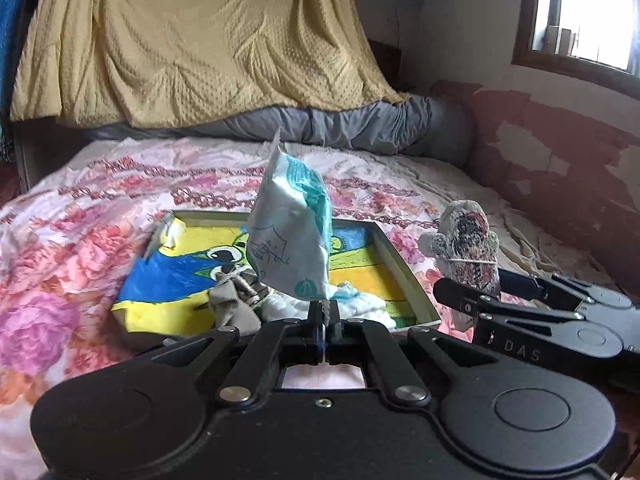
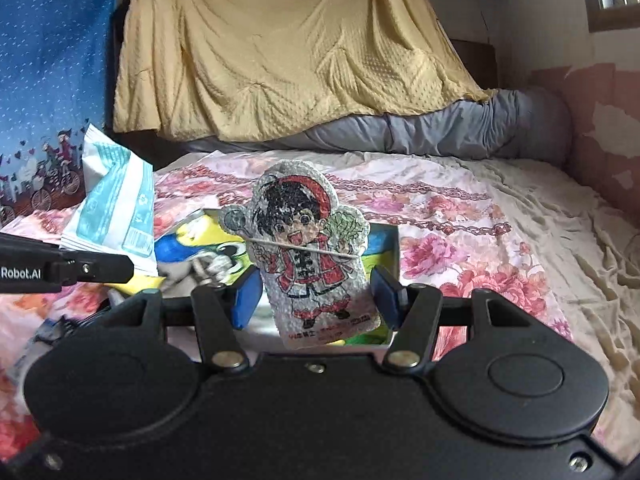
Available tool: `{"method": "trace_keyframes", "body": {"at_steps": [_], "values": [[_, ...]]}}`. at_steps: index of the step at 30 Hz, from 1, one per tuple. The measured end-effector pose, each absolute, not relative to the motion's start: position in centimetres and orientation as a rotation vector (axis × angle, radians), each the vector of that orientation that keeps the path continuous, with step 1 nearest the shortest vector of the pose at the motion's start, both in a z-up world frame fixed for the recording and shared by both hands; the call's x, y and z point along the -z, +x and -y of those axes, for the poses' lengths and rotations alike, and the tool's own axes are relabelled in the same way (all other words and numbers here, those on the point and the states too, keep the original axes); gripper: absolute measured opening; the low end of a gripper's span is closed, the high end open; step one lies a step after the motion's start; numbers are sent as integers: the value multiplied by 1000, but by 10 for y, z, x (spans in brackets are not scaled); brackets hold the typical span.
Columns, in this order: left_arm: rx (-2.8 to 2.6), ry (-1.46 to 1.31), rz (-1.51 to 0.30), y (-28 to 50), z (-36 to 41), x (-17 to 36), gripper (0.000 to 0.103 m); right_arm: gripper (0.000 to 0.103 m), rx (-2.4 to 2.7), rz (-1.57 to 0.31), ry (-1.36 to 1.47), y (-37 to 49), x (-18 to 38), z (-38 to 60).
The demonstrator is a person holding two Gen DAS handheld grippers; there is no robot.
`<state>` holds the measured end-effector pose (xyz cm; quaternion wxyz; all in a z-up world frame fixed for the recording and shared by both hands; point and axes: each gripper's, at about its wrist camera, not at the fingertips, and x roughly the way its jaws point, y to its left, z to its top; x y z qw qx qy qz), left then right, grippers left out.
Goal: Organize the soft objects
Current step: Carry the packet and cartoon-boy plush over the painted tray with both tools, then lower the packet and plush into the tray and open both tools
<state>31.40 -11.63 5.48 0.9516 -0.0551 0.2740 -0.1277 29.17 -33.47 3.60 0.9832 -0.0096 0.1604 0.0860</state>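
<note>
My left gripper (image 1: pixel 323 312) is shut on a corner of a white-and-teal soft packet (image 1: pixel 290 226) and holds it upright above a shallow box (image 1: pixel 404 268) with a yellow-and-blue cartoon lining. Grey cloth (image 1: pixel 236 300) and a white soft item (image 1: pixel 360 304) lie in the box. My right gripper (image 2: pixel 316 298) stands open, with a flat cartoon-boy figure (image 2: pixel 310 252) with a red hat between its blue pads (image 2: pixel 246 298), over the box (image 2: pixel 390 240). The figure (image 1: pixel 468 240) and right gripper show at the right in the left wrist view. The packet (image 2: pixel 116 204) shows at the left in the right wrist view.
The box sits on a bed with a pink floral sheet (image 1: pixel 60 248). A grey bolster (image 1: pixel 360 124) and a draped yellow blanket (image 1: pixel 200 40) are at the head. A peeling red wall (image 1: pixel 560 160) and a window (image 1: pixel 588 12) are on the right.
</note>
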Motion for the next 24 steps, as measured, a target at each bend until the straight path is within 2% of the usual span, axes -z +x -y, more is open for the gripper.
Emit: {"method": "trace_keyframes", "body": {"at_steps": [11,24], "values": [[261,-82,-697,398,143,-37,0,50,-187,-402,-20,339,-13,348],[248,-58,-794,434,167,-17,0,51,-252,-454,12,351,-20,349]]}}
